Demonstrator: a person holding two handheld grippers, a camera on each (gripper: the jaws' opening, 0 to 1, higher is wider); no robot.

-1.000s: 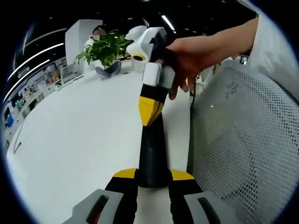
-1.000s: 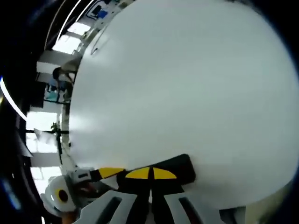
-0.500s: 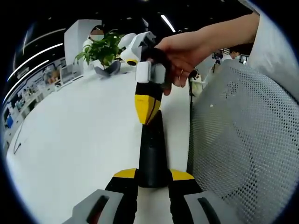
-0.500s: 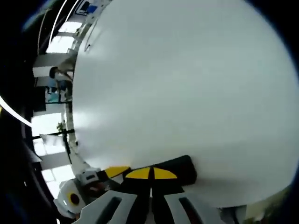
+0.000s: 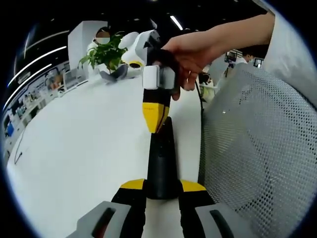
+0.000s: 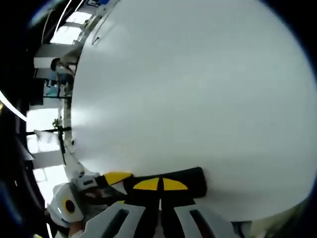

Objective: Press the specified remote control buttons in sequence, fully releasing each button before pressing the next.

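A black remote control (image 5: pixel 161 161) stands lengthwise between the yellow-tipped jaws of my left gripper (image 5: pixel 162 186), which is shut on its near end. In the left gripper view a hand (image 5: pixel 190 52) holds my right gripper (image 5: pixel 155 118) above it, jaws together, yellow tips pointing down onto the remote's far end. The right gripper view shows my right gripper (image 6: pixel 159 184) with both yellow tips pressed together against the remote (image 6: pixel 194 178). At the lower left of that view sits the left gripper (image 6: pixel 84 191). The buttons themselves are hidden.
A white table (image 5: pixel 84 144) spreads left of the remote and also lies under it (image 6: pixel 198 84). A grey mesh chair back (image 5: pixel 257 148) stands close on the right. A potted plant (image 5: pixel 106 52) sits at the table's far end.
The hand and the right gripper's body have shifted slightly up and left, standing more upright, while its tips stay at the remote's far end. The left gripper and remote have not moved.
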